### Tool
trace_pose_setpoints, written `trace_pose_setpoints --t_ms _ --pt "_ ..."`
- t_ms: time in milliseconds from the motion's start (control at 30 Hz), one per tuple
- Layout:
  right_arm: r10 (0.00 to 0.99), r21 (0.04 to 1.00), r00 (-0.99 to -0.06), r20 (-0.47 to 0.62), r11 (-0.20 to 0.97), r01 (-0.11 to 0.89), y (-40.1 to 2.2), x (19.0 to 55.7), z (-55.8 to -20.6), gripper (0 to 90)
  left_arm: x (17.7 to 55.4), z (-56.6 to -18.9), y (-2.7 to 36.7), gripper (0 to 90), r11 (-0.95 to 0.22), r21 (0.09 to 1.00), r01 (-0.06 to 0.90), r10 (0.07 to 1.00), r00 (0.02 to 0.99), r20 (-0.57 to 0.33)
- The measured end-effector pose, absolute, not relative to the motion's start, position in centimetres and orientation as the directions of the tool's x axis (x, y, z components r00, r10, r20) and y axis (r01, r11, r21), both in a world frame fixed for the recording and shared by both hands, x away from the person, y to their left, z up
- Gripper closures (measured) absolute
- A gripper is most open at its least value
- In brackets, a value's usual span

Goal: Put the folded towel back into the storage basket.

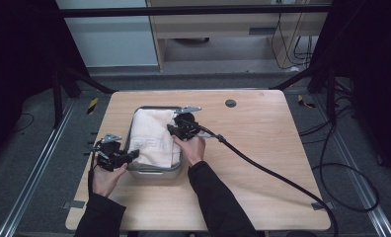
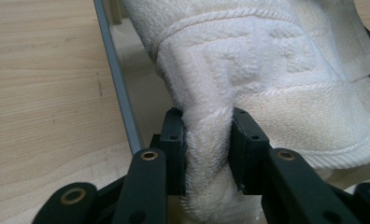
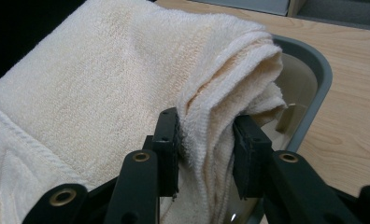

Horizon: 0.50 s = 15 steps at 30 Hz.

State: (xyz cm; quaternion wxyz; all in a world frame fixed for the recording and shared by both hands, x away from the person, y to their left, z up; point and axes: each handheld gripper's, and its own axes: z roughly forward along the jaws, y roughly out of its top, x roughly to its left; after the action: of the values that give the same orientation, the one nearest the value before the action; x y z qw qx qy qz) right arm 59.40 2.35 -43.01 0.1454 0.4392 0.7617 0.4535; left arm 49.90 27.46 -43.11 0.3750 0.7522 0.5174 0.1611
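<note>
Folded white terry towel (image 1: 151, 136) lowered into grey metal tray (image 1: 156, 171); left hand-held gripper (image 2: 207, 140) and right hand-held gripper (image 3: 205, 144) both pinch towel folds; releasing left.

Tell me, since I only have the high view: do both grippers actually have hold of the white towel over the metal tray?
Observer: Yes for the left gripper. Its view shows a bunched fold of the white towel pinched between its pads.
Operator: And the right one?
Observer: The right gripper has the towel's folded, layered edge between its pads, pressed on both sides.
Operator: Which part of the towel is the left on?
Observer: Near the woven border band, just inside the metal tray rim.
Operator: Anything under the right grip?
Observer: The tray's rounded corner, with wooden table beyond it.
</note>
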Motion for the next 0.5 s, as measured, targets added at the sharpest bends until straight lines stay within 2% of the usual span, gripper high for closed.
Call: trace_pose_setpoints --t_ms 300,500 --pt "0.806 0.819 -0.573 0.146 0.227 0.528 2.2 59.1 -43.6 61.8 49.9 -43.0 27.2 60.7 -0.189 0.736 0.650 0.905 0.407 -0.127" --pt "0.807 0.832 -0.581 0.108 0.246 0.497 2.0 58.9 -43.3 56.7 49.3 -42.0 27.3 53.9 -0.171 0.781 0.601 0.913 0.394 -0.104"
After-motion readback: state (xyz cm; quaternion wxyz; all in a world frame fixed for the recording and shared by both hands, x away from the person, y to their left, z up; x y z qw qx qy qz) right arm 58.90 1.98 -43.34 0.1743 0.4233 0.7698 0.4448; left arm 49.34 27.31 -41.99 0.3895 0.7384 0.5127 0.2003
